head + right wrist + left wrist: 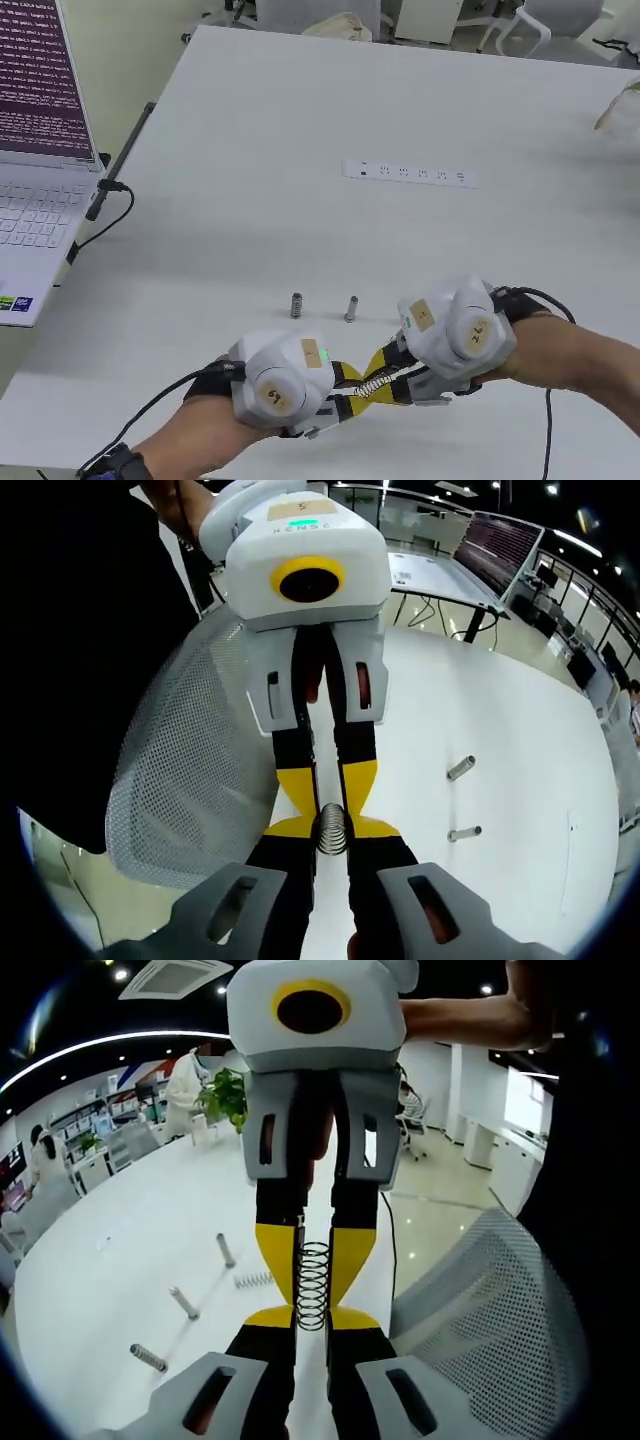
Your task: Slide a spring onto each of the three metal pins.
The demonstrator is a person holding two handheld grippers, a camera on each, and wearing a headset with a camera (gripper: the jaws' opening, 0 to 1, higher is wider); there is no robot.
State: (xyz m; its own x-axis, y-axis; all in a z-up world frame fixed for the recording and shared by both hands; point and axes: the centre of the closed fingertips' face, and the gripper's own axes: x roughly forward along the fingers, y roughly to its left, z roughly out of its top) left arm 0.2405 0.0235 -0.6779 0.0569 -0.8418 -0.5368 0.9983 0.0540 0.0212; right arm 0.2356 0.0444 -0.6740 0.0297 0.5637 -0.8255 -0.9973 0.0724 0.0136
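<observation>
A short metal spring [374, 383] hangs just above the table's front edge between the two grippers, which face each other tip to tip. My left gripper [350, 391] is shut on its near end [313, 1310]. My right gripper [390, 367] is shut on the other end; in the right gripper view the spring [333, 828] appears end-on between the yellow tips. Behind them on the white table [330, 230] lie a pin wearing a spring [296, 305] and a bare pin [351, 309]. The left gripper view has two bare pins [226, 1250] [183, 1302], the sprung pin [148, 1358] and a loose spring [253, 1280].
An open laptop [30, 150] sits at the left edge with a black cable [105, 215] trailing beside it. A white power strip [405, 173] lies mid-table. A grey mesh chair [500, 1310] stands below the front edge.
</observation>
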